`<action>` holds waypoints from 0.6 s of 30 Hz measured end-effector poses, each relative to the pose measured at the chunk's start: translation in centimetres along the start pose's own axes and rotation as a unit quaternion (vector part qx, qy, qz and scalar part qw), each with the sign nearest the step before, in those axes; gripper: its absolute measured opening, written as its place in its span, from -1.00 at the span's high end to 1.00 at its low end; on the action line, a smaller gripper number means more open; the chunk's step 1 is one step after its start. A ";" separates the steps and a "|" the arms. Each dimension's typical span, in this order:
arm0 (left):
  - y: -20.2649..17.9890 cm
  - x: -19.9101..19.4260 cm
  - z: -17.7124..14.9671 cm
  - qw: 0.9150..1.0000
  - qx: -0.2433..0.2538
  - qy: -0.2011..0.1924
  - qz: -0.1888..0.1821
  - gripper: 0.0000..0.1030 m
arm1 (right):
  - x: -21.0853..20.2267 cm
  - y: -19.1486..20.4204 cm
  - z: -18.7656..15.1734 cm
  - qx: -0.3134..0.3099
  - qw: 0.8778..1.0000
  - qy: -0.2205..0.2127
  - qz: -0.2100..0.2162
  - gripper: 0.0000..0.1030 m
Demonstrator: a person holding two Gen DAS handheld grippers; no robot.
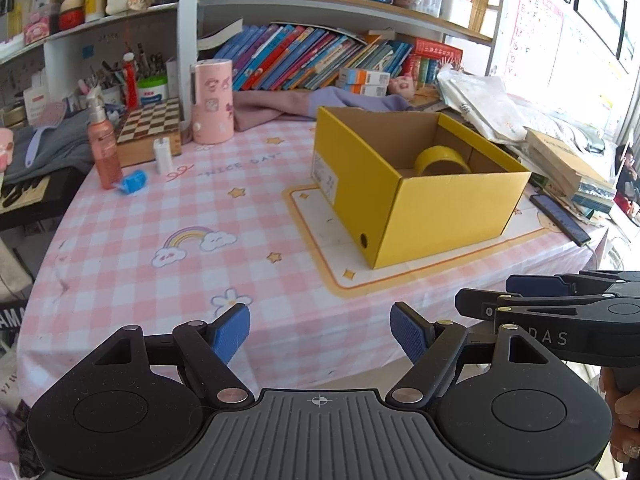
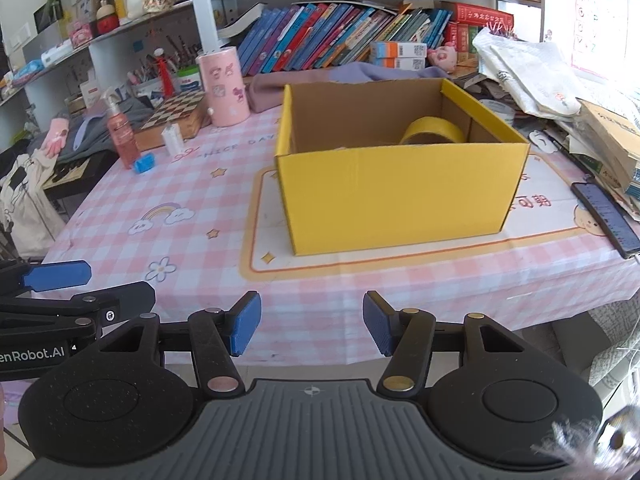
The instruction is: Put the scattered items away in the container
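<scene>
While the left wrist view looks down over the near table edge, the left gripper (image 1: 320, 334) sits at 6 o'clock with its blue pads wide apart and nothing between them. The right gripper (image 1: 516, 292) enters at 3 o'clock, seen side-on. A pink checked tablecloth (image 1: 160, 208) covers the table; crowded bookshelves (image 1: 320, 56) fill the 12 o'clock band. The yellow cardboard box (image 1: 452, 212) stands open-topped at 2 o'clock on a cream mat, holding a yellow tape roll (image 1: 440, 162) standing on edge. At 10 o'clock a small blue item (image 1: 134, 182) lies just beside a pink pump bottle (image 1: 105, 152).

Through the right wrist view, the right gripper (image 2: 312, 330) holds its pads moderately apart and empty at 6 o'clock. The left gripper (image 2: 80, 284) shows at 9 o'clock. The box (image 2: 400, 200) stands at 12 o'clock, centre frame. A dark phone (image 2: 606, 216) lies at 3 o'clock.
</scene>
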State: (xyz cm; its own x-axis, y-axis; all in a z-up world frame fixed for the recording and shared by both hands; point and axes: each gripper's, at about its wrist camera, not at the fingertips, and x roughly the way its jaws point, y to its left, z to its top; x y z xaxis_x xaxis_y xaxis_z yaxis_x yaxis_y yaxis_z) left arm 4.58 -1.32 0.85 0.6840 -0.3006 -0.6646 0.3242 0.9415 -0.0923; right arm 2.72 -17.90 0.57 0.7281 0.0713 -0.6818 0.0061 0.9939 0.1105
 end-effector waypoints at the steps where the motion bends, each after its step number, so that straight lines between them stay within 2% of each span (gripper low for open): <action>1: 0.2 -0.1 -0.1 1.000 0.000 0.001 0.001 -0.54 | 0.1 0.3 -0.1 0.000 1.000 0.001 0.001 -0.06; 18: 3.7 -1.1 -1.6 0.999 -0.018 0.014 0.022 -0.55 | 1.4 4.3 -0.7 -0.019 0.999 0.023 0.030 -0.11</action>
State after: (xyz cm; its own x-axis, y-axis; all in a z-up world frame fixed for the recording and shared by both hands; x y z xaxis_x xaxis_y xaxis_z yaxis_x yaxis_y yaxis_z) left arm 4.00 2.74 0.07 0.6781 -0.2539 -0.6897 0.2698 0.9589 -0.0877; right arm 3.31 -13.42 -0.43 0.6943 0.1343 -0.7070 -0.0635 0.9900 0.1258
